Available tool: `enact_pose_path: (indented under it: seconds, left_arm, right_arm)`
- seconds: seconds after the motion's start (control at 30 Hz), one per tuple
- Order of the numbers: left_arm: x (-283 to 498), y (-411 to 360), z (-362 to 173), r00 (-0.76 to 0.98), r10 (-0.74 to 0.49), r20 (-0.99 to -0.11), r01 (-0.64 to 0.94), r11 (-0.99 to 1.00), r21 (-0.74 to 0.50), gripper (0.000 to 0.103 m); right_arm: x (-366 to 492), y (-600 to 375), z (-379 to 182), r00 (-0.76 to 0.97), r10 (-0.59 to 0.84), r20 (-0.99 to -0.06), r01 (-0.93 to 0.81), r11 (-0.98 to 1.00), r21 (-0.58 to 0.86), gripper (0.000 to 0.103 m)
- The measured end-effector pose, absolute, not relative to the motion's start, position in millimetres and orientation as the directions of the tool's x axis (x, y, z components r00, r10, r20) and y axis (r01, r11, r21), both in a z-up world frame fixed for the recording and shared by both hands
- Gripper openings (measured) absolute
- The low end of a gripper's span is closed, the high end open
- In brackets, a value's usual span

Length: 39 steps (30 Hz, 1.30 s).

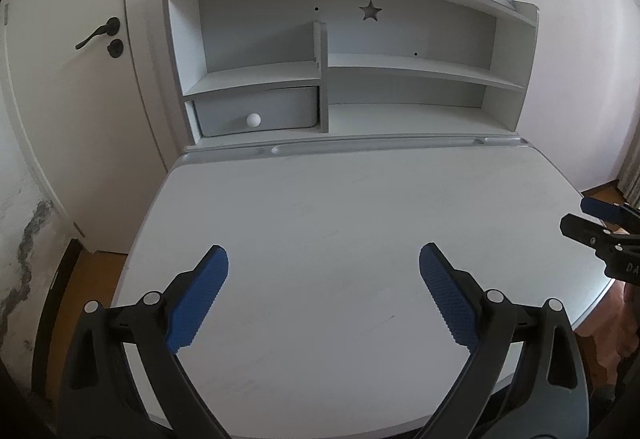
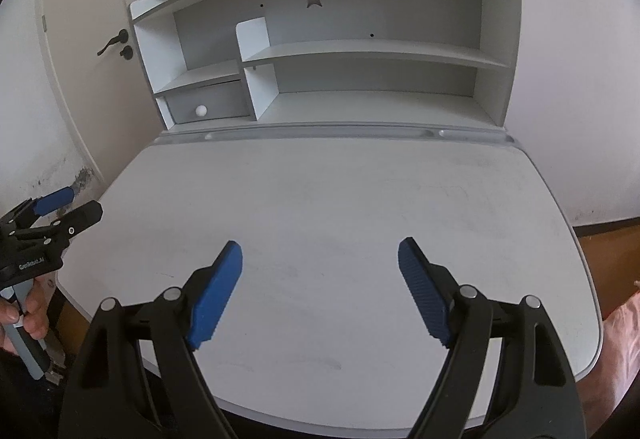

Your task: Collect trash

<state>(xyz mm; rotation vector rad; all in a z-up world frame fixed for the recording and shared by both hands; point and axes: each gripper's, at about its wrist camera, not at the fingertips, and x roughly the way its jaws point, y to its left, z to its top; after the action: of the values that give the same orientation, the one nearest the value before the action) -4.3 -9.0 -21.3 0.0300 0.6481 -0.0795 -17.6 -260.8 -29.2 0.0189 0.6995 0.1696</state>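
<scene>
Hovering over the pale bench (image 1: 320, 207), the left tongs (image 1: 324, 259) and the right tongs (image 2: 320, 251) both gape wide and carry nothing. No trash shows anywhere ahead of them, neither on the bench nor on the shelf unit (image 1: 400, 59) beyond, so its place is unknown. The risk, I reckon, is reaching blind: with both tongs side by side, a hasty sweep could knock them together.
</scene>
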Motion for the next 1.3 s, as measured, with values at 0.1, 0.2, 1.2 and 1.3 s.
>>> enact_pose_path:
  seconds: [0.1,0.2,1.2,1.3]
  left_arm:
    - [-7,-5,-21,0.797,-0.054,-0.602,0.071,0.997,0.005,0.094]
    - [-8,-1,-21,0.797,-0.045,-0.602,0.057,0.998,0.002,0.094]
    - [-2,-5,-32,0.781,-0.036,-0.623,0.05,0.999,0.005,0.094]
    - [-2,-6,-33,0.779,-0.033,-0.627,0.049,0.999,0.007,0.094]
  right_arm:
    - [-14,-260,-30,0.748,0.166,-0.643,-0.151,0.985,0.079,0.078]
    - [-12,-259,-31,0.744,0.166,-0.647,-0.15,0.985,0.081,0.078]
    - [-13,-267,-31,0.749,0.147,-0.647,-0.124,0.989,0.081,0.08]
    - [-13,-267,-31,0.749,0.147,-0.646,-0.124,0.989,0.082,0.08]
